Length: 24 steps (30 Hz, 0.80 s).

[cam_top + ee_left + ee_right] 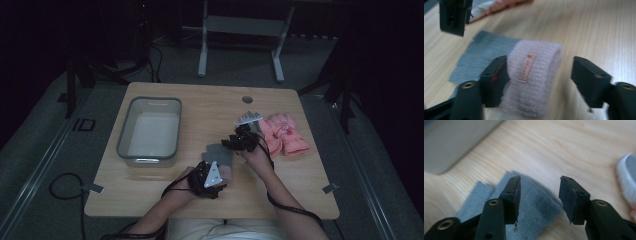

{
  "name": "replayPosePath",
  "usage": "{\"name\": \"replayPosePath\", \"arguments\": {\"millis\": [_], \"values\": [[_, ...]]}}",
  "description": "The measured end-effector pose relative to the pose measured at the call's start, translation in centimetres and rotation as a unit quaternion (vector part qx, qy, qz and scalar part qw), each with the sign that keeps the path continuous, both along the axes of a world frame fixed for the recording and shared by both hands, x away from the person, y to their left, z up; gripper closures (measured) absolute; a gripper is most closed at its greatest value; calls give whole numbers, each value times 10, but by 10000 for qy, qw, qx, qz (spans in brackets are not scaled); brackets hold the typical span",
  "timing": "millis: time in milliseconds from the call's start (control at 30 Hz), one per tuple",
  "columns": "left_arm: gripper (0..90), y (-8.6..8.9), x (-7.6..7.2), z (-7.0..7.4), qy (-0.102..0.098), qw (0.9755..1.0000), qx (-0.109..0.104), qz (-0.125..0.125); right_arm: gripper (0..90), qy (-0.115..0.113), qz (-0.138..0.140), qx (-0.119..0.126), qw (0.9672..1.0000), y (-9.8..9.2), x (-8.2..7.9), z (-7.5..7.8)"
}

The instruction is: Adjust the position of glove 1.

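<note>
A knit glove lies mid-table, with a grey finger part (219, 151) and a lilac cuff (534, 75) that bears a small pink label. My left gripper (221, 171) (540, 67) straddles the cuff. Its left jaw rests against the cuff's side, while a gap of bare table separates the right jaw from it. My right gripper (228, 145) (540, 186) hovers open just over the grey finger part (536, 210), with nothing between its jaws. In the left gripper view it hangs at the top left (452, 15).
A grey plastic bin (150, 131) (449, 142) stands empty at the table's left. A pair of pink gloves (285, 135) (499, 5) lies to the right, just beyond the right hand, and a white cuff edge (627, 180) is in the right gripper view.
</note>
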<state>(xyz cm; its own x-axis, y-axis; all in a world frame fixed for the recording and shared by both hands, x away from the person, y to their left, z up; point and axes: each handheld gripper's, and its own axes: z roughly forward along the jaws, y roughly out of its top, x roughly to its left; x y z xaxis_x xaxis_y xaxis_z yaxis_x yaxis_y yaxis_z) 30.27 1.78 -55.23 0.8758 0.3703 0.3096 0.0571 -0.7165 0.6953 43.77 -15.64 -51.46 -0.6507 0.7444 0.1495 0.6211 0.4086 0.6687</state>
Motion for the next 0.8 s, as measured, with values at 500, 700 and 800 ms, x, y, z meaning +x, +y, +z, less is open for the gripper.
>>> {"name": "replayPosePath", "arguments": {"millis": [500, 700, 800], "values": [[488, -1, 5, -2, -120, 9993, 346, 48, 412, 469, -150, -255, 9985, 1, 3, -27], [549, 2, 9, 0, 92, 9997, 189, 93, 551, 606, -14, -40, 9982, 5, -1, -28], [596, 5, 10, 0, 130, 9998, 130, 86, 643, 732, 43, 132, 9972, 8, -2, -29]]}}
